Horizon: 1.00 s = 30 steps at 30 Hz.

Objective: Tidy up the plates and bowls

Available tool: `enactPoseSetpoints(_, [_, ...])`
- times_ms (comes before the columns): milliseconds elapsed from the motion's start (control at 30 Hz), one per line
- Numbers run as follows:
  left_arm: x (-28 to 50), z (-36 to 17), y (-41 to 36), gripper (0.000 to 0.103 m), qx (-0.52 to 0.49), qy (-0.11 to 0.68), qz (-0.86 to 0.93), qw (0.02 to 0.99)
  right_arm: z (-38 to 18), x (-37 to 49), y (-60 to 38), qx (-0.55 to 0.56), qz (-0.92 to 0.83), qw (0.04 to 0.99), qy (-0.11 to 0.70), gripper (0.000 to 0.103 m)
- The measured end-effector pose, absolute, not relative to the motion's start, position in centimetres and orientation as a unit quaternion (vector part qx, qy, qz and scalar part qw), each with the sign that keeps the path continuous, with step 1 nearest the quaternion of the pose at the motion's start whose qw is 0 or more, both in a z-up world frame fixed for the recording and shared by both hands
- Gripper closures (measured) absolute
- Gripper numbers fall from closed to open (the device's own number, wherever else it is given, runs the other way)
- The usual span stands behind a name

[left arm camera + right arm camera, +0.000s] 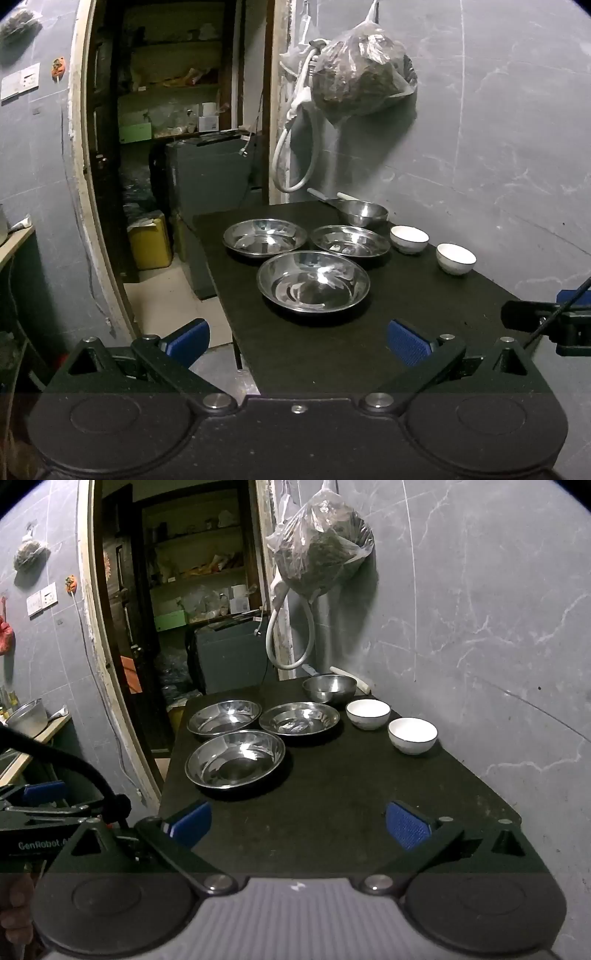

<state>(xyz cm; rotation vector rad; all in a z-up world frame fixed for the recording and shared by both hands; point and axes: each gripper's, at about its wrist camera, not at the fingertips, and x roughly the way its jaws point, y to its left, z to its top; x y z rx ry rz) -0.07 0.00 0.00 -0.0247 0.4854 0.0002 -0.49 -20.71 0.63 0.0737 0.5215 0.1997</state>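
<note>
Lettering "GenRobot" in white, cut off after a dot, runs along the side of the left gripper (44, 794) where it enters the right wrist view at 9 o'clock; no other writing can be read. At the bottom left edge of that view, part of a hand (14, 912) shows, dim and blurred.

Both grippers hover over the near end of a black table (332, 354), each with blue-padded fingers spread wide and nothing between them. In the left wrist view the left gripper (297, 341) fills 6 o'clock, and the right gripper (554, 325) pokes in at 3 o'clock, mostly cut off. The right gripper (297, 821) fills 6 o'clock of its own view.

Three shallow steel plates (313, 282) sit in a triangle at the table's centre, near one another; whether their rims touch is unclear. Behind them, at 12 o'clock, stands a deeper steel bowl (364, 213), partly hiding utensil handles (321, 195) that cannot be identified. At 2 o'clock, two white bowls (409, 238) stand apart in a row beside the grey marbled wall (498, 129).

A plastic bag (364, 74) with dark contents hangs on the wall above a looped white hose (295, 155). At 11 o'clock an open doorway (177, 110) shows dim, cluttered shelves and a yellow container (149, 242).
</note>
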Motion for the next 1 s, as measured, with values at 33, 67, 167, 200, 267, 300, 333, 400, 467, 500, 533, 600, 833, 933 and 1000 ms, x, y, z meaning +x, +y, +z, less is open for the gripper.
enactPoseSetpoints(33, [-0.1,0.0,0.0,0.001,-0.012,0.24,0.001,0.971,0.7,-0.5,-20.7,0.037,0.099,0.961,0.257,0.0])
enactPoseSetpoints(67, [-0.1,0.1,0.1,0.001,-0.012,0.24,0.003,0.971,0.6,-0.5,-20.7,0.037,0.098,0.961,0.256,0.0])
enactPoseSetpoints(167, [-0.2,0.1,0.2,0.001,-0.012,0.241,0.005,0.97,0.6,-0.6,-20.8,0.038,0.098,0.961,0.256,0.0])
enactPoseSetpoints(200, [0.4,0.2,-0.4,0.001,-0.009,0.242,-0.003,0.97,0.6,-0.6,-20.8,0.037,0.098,0.961,0.257,0.0])
enactPoseSetpoints(267, [0.4,0.2,-0.3,0.001,-0.008,0.241,-0.005,0.97,0.5,-0.7,-20.8,0.037,0.098,0.96,0.258,0.0])
enactPoseSetpoints(300, [0.5,0.2,-0.4,0.001,-0.007,0.241,-0.006,0.97,0.5,-0.8,-20.9,0.037,0.098,0.96,0.259,0.0])
enactPoseSetpoints(333, [0.5,0.3,-0.4,0.001,-0.007,0.241,-0.007,0.97,0.4,-0.9,-20.9,0.037,0.098,0.96,0.259,0.0])
enactPoseSetpoints(400, [0.6,0.4,-0.4,0.001,-0.005,0.24,-0.01,0.971,0.7,-0.5,-21.2,0.039,0.095,0.961,0.258,0.0])
enactPoseSetpoints(467, [-0.2,0.3,-0.5,0.001,-0.001,0.234,-0.014,0.972,0.8,-0.5,-21.4,0.04,0.093,0.961,0.256,0.0])
enactPoseSetpoints(500, [-0.3,0.3,-0.5,0.001,0.0,0.234,-0.015,0.972,0.8,-0.6,-21.5,0.04,0.093,0.961,0.256,0.0])
enactPoseSetpoints(533, [-0.3,0.3,-0.6,0.001,0.001,0.234,-0.016,0.972,0.7,-0.7,-21.5,0.04,0.092,0.962,0.256,0.0])
enactPoseSetpoints(600, [-0.4,0.3,-0.7,0.001,0.002,0.233,-0.018,0.972,0.7,-1.1,-21.8,0.041,0.09,0.962,0.254,0.0])
enactPoseSetpoints(833, [-0.3,0.3,-0.8,0.001,0.003,0.235,-0.018,0.972,0.6,-1.0,-21.9,0.041,0.091,0.962,0.254,0.0])
enactPoseSetpoints(933, [-0.3,0.3,-0.9,0.001,0.004,0.236,-0.018,0.972,0.5,-1.3,-22.2,0.042,0.091,0.962,0.255,0.0])
enactPoseSetpoints(1000, [-0.2,0.2,-0.8,0.001,0.003,0.235,-0.018,0.972,0.5,-1.4,-22.3,0.042,0.092,0.962,0.255,0.0])
